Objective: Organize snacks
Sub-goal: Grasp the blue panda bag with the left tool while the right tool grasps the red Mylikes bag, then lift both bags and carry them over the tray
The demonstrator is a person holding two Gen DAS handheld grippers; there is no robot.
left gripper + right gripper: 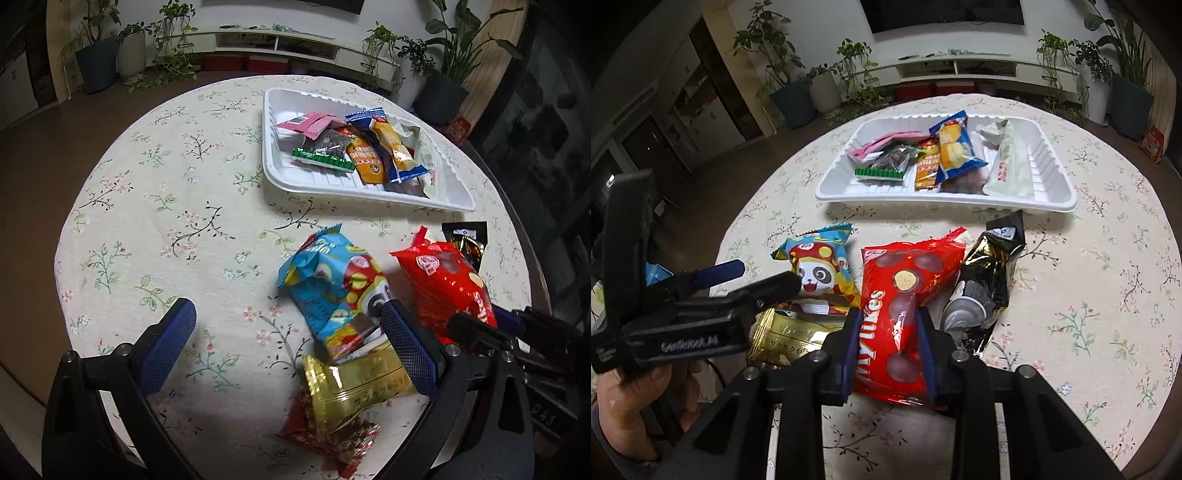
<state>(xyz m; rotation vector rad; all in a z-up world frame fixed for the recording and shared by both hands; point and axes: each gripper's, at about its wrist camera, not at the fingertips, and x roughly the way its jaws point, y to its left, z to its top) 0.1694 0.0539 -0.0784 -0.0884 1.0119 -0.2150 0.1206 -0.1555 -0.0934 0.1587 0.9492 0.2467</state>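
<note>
Right gripper point(888, 350) was clamped across the near end of the red snack bag point(905, 295), one blue pad on each long edge, the film creased between them. That bag's long axis ran straight away from the gripper toward the white tray point(1049, 205), so a lift and forward carry appeared to be the natural move. Left gripper point(288, 343) stood wide apart and gripped nothing, just beside the blue panda packet point(820, 269) and above the gold packet point(783, 339); the right hand was plainly the nearer to the red bag. A black-and-silver packet point(986, 291) lay touching the bag's right flank. Beyond, the tray already held several wrapped snacks. All rested on a round table under a floral cloth point(1108, 295); potted plants point(798, 88) and a low white shelf point(960, 70) lined the far wall.
</note>
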